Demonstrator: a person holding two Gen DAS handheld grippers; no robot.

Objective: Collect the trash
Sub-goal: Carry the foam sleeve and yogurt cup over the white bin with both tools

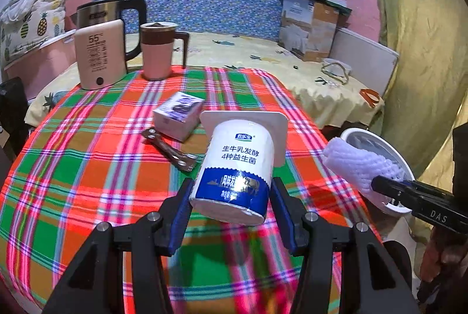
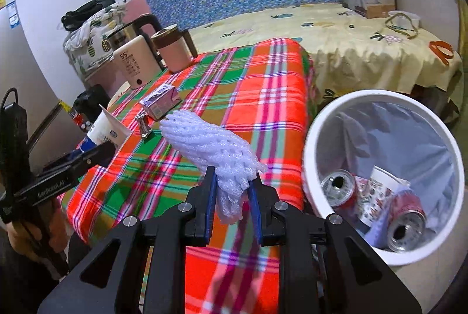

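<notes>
My left gripper (image 1: 231, 191) is shut on a white and blue yogurt cup (image 1: 237, 167), held tilted above the plaid table; the cup also shows in the right wrist view (image 2: 105, 132). My right gripper (image 2: 234, 179) is shut on a white foam fruit net (image 2: 210, 144), held above the table's right edge next to the white trash bin (image 2: 310, 138). The net (image 1: 354, 164) shows over the bin (image 1: 351, 134) in the left wrist view. A small purple carton (image 1: 178, 113) and a brown wrapper (image 1: 169, 150) lie on the plaid cloth (image 1: 87, 167).
The bin holds two cans (image 2: 406, 226) and a paper cup (image 2: 377, 191). A pink kettle (image 1: 102, 50) and a pink mug (image 1: 159, 50) stand at the table's far left. Behind is a bed with a cardboard box (image 1: 310, 27).
</notes>
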